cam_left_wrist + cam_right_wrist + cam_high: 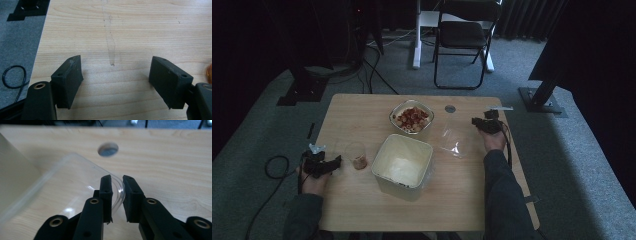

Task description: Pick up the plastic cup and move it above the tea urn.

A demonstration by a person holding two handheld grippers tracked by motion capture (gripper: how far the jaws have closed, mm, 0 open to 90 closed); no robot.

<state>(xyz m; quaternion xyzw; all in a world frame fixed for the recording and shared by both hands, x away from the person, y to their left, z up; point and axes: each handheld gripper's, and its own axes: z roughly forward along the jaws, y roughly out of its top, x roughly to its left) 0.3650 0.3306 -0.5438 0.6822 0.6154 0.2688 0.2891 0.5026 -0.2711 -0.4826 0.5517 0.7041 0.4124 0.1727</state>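
On your counter (pixel 362 210) a glass bowl (pixel 411 117) holds red and pale round pieces; just in front stands a white tub (pixel 402 160), its contents not clear. A small clear cup (pixel 357 155) has something brownish at its bottom. Your right gripper (pixel 117 192) pinches the rim of the clear lid (pixel 75 185), which lies right of the tub. Your left gripper (pixel 115 77) sits left of the cup, fingers (pixel 70 75) spread over bare wood, holding nothing.

Light wooden table (pixel 362 210) here. On it sit a big cream tub (pixel 402 161) in the middle, a bowl of snacks (pixel 411 117) behind it, a small cup (pixel 357 154) to the left, and a clear lid (pixel 453 137) to the right.
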